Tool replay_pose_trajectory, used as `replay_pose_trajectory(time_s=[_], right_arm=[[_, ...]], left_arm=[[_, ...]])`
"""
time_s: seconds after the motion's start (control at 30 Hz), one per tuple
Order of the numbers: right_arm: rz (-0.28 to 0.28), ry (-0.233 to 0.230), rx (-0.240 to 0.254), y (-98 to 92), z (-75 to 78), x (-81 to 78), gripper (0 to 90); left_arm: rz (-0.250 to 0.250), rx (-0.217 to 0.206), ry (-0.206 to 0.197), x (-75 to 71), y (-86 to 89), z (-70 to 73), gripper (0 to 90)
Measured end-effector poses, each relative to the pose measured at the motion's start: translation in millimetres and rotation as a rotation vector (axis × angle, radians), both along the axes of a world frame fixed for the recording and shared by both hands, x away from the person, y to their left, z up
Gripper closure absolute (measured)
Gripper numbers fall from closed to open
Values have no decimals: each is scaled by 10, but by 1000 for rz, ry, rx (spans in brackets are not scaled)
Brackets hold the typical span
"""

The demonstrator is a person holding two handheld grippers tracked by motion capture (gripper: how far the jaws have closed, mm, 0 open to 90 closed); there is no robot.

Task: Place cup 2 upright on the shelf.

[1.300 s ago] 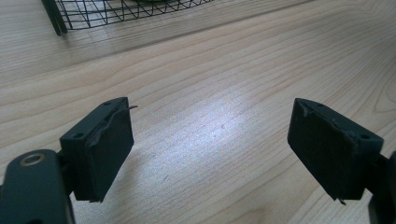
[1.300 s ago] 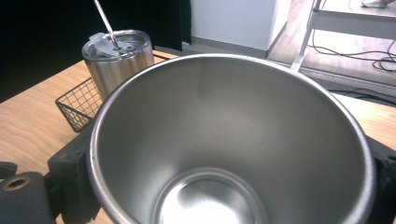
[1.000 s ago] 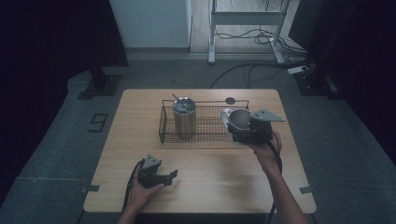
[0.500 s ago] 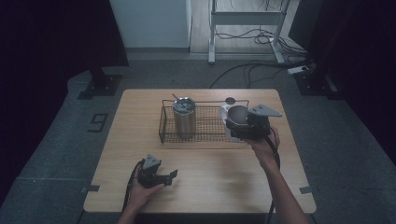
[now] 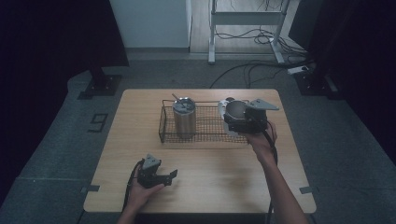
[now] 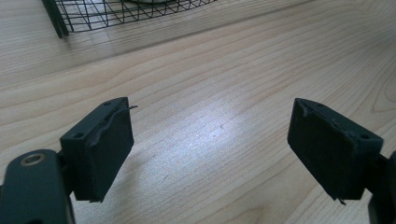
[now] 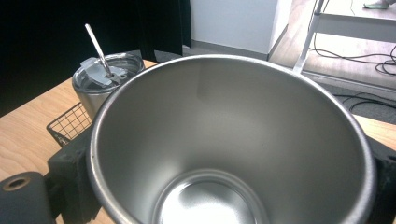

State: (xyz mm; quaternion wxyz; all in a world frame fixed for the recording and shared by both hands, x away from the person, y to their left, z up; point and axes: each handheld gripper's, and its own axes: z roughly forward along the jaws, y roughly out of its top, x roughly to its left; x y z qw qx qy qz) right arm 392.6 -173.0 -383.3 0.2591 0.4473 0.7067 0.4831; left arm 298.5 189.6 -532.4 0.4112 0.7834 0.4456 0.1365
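My right gripper clamps an open steel tumbler by its sides, over the right end of the wire basket. To seat it well, I judge I should keep it upright, clear the rim, lower it beside the lidded tumbler with a straw, and let go only once it rests on the mesh. My right forearm reaches forward. My left gripper rests near the table's front edge, jaws apart and empty.

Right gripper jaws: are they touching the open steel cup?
Touching. In the right gripper view the black jaws press against both sides of the open steel cup, just below its rim; right gripper.
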Motion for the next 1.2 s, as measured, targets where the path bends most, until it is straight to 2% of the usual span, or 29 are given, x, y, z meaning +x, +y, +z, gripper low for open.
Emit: replay_pose_trajectory(time_s=[0.7,1.2], right_arm=[[-43,58,13,-13,-206,355,68],[-59,79,26,-13,-282,473,67]], left_arm=[[2,0,1,-6,14,0,146],[0,-1,5,-7,8,-8,146]])
